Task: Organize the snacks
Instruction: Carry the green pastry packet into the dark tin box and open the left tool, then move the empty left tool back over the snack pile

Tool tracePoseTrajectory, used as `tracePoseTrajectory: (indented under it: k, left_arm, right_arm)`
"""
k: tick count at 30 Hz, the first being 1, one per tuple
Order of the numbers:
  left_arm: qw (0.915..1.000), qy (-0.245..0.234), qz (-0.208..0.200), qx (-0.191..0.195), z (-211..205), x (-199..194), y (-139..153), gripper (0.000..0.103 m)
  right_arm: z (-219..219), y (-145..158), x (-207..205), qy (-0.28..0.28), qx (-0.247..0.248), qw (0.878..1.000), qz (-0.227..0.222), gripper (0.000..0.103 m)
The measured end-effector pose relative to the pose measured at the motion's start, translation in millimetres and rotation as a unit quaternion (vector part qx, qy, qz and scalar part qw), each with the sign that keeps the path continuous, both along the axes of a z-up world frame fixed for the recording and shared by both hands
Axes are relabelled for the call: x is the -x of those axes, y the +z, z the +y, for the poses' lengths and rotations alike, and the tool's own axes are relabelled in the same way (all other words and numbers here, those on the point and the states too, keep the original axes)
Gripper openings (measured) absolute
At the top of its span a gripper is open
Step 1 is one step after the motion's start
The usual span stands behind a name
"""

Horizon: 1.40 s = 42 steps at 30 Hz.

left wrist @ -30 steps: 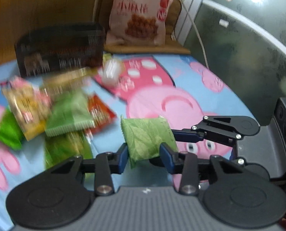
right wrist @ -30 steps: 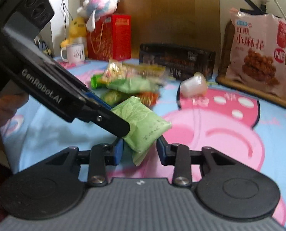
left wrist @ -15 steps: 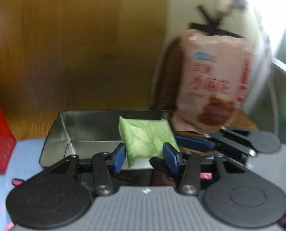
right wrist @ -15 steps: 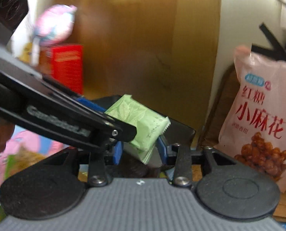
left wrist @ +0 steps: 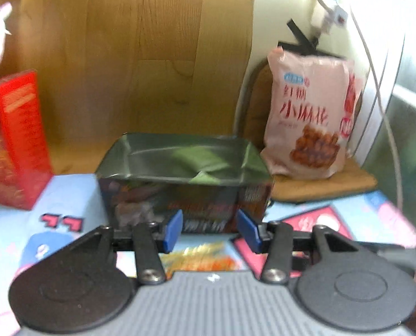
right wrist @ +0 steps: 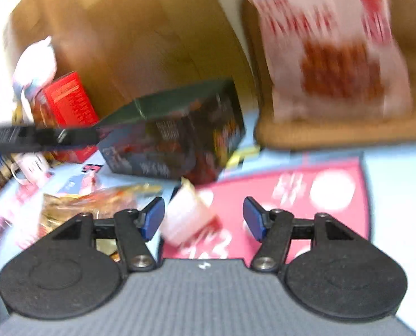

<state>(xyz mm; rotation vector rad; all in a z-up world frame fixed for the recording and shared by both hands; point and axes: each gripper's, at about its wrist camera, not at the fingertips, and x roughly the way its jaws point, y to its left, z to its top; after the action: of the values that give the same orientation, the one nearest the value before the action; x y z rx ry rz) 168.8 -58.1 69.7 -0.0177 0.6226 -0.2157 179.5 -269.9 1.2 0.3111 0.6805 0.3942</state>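
Snack tin holds the green packet, both claws empty

Tabletop cloth (left wrist: 67, 193), pale blue with a pink cartoon print, carries everything, and the dark snack tin (left wrist: 184, 184) standing open on it serves as landmark. Behind the tin rises a wooden panel (left wrist: 140, 56). Right of the tin, a large pink snack bag (left wrist: 310, 117) stands upright on a brown cushion (left wrist: 323, 186). Left of the tin stands a red box (left wrist: 14, 140), touching the cloth. Inside the tin lies the green packet (left wrist: 199, 158), seen blurred against the shiny inner walls. In front of the tin, nearer the cameras, lie an orange-yellow wrapper (right wrist: 96, 198) and a small white-and-red packet (right wrist: 188, 218) on the pink part of the cloth. The left claw (left wrist: 209, 231) hangs just in front of the tin's near wall, its blue pads parted with nothing between them; its jaws have just been opening. The right claw (right wrist: 203, 218) is spread wider, its jaws also just opening, and the small white-and-red packet shows in the gap without the pads pressing on it.
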Motion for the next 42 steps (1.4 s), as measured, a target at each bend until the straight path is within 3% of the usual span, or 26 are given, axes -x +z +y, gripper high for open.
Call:
tracePoseTrajectory:
  k: [2, 4, 5, 6, 10, 29, 34, 36, 42]
  left_arm:
    - [0.9988, 0.026, 0.002, -0.042, -9, 15, -5, 0.045]
    - [0.9975, 0.042, 0.010, -0.055, -11, 27, -9, 0.046]
    - [0.9973, 0.048, 0.015, -0.054, -8, 34, -10, 0.047]
    - [0.9969, 0.055, 0.019, -0.053, -7, 39, -11, 0.048]
    - [0.9948, 0.075, 0.025, -0.064, 2, 60, -16, 0.055]
    - [0.9938, 0.081, 0.043, -0.064, 19, 101, -35, 0.056]
    - [0.9932, 0.079, 0.040, -0.075, 15, 103, -36, 0.057]
    - [0.9925, 0.083, 0.033, -0.084, 15, 101, -34, 0.057]
    - [0.9869, 0.121, 0.004, -0.107, 23, 89, -22, 0.057]
  right_arm:
    - [-3, -5, -6, -0.019, -0.056, 0.998, 0.021, 0.065]
    - [1, -5, -10, -0.019, -0.071, 0.997, 0.026, 0.063]
    - [4, -7, -11, -0.024, -0.077, 0.996, 0.027, 0.055]
    - [6, -8, -12, -0.032, -0.079, 0.996, 0.028, 0.051]
    - [8, -4, -3, -0.037, -0.073, 0.996, 0.022, 0.050]
    - [16, -14, 124, 0.035, -0.070, 0.997, -0.014, 0.050]
    - [32, -10, 129, 0.043, -0.023, 0.998, -0.043, 0.052]
    - [36, -10, 128, 0.036, -0.008, 0.998, -0.047, 0.061]
    - [36, -10, 136, 0.028, 0.005, 0.998, -0.064, 0.075]
